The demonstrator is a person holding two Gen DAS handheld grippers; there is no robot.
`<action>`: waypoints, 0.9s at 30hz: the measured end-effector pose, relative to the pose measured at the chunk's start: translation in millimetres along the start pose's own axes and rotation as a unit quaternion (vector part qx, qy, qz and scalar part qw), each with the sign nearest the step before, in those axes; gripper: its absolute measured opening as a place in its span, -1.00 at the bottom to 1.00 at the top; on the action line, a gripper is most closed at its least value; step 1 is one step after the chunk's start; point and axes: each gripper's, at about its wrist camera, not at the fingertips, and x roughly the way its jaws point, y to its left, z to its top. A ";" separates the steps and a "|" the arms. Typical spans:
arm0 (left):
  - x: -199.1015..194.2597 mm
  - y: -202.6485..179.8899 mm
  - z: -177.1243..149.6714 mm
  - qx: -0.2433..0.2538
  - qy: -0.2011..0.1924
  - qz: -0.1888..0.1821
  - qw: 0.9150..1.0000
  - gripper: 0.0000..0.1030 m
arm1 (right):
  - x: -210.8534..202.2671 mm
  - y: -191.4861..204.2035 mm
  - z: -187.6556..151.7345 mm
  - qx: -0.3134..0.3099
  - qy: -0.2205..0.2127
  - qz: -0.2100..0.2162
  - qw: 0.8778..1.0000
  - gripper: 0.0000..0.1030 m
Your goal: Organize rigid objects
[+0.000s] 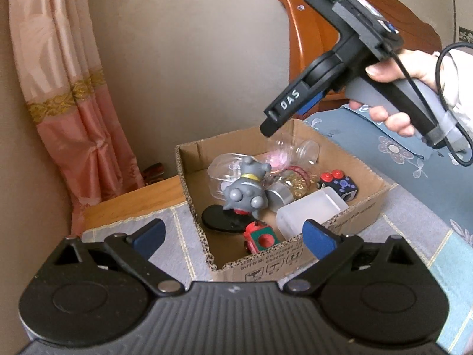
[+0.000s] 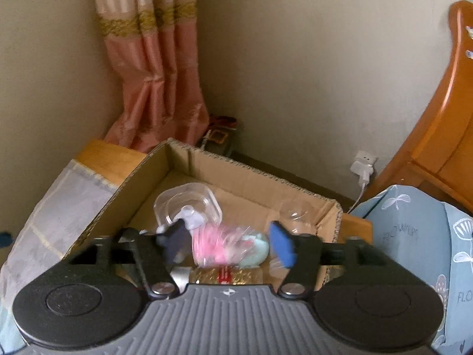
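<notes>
Nearest the left wrist camera, the left tool is hovering with its blue pads spread wide and nothing between them, just short of the near wall of the cardboard box. The box is sitting on the cloth-covered desk.

Inside, close to that wall, a small red and green block is lying beside a frosted plastic case. Behind them a grey figurine is tipping over on its black base, with a gold-filled jar, a black cube with red studs and a clear shell crowding around it.

Farther back, the right tool is hanging over the box's far side, its pads apart on either side of a pink and mint clear-wrapped item. The blur makes it hard to say whether the pads are touching the item or only framing it, so I cannot tell if it is held.

The likely trouble from here is the crowding: closing on the crinkly wrap may be catching only film, letting the item slip out, or a pad may be nudging the jar beneath and toppling the figurine fully.
</notes>
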 end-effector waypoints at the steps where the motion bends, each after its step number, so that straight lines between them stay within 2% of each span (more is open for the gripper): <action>1: -1.5 -0.4 -1.1 0.000 -0.001 0.002 1.000 0.92 | -2.9 -0.3 -0.7 0.002 -0.002 -0.001 1.000 0.59; 5: -10.3 -5.2 -4.7 0.002 -0.014 0.019 1.000 0.92 | -20.3 -0.4 -7.8 0.011 -0.004 -0.019 1.000 0.90; 9: -21.7 -10.6 -5.7 -0.016 -0.015 0.028 0.999 0.92 | -48.7 4.9 -21.9 0.001 -0.014 -0.031 0.999 0.99; 13: -36.2 -18.1 -6.0 -0.050 -0.016 0.045 0.998 0.92 | -78.9 9.9 -49.7 0.008 -0.014 -0.065 0.998 1.00; 19: -54.1 -41.5 -18.2 -0.095 -0.004 0.100 0.990 0.92 | -106.7 17.1 -123.7 0.065 -0.006 -0.081 0.995 1.00; 23: -56.0 -57.6 -33.7 -0.136 0.033 0.113 0.984 0.92 | -118.6 28.7 -177.3 0.110 -0.006 -0.088 0.990 1.00; 27: -60.3 -70.7 -45.0 -0.139 0.058 0.111 0.982 0.92 | -128.6 33.5 -212.9 0.151 0.002 -0.085 0.985 1.00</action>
